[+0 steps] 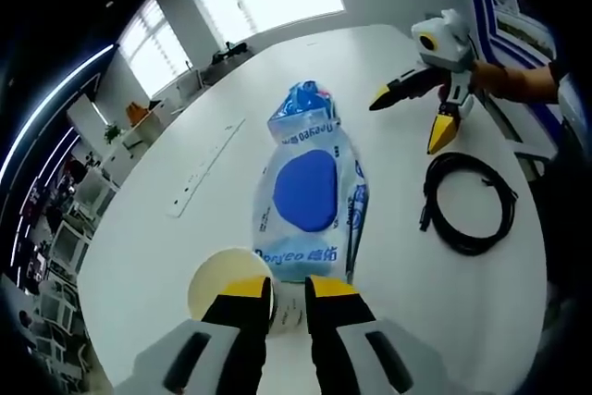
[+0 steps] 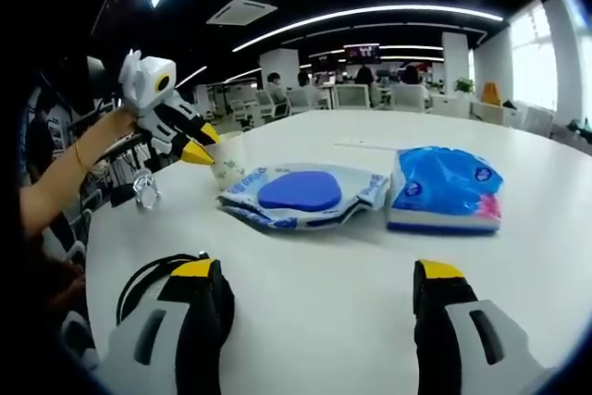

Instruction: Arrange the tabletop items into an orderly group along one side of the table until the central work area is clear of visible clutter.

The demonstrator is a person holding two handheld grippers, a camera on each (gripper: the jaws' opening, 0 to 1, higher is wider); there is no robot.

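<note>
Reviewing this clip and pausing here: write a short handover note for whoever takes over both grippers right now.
Left gripper: shut on the rim of the paper cup, at the near end of the wet-wipes pack.
Right gripper: open, holding nothing, hovering over bare table.
Items: blue tissue pack beside the wipes pack; coiled black cable near the right gripper; white power strip lying apart; binder clip near the table edge.
Done: cup gripped.
Left: everything is mid-table; group it along one side.
</note>
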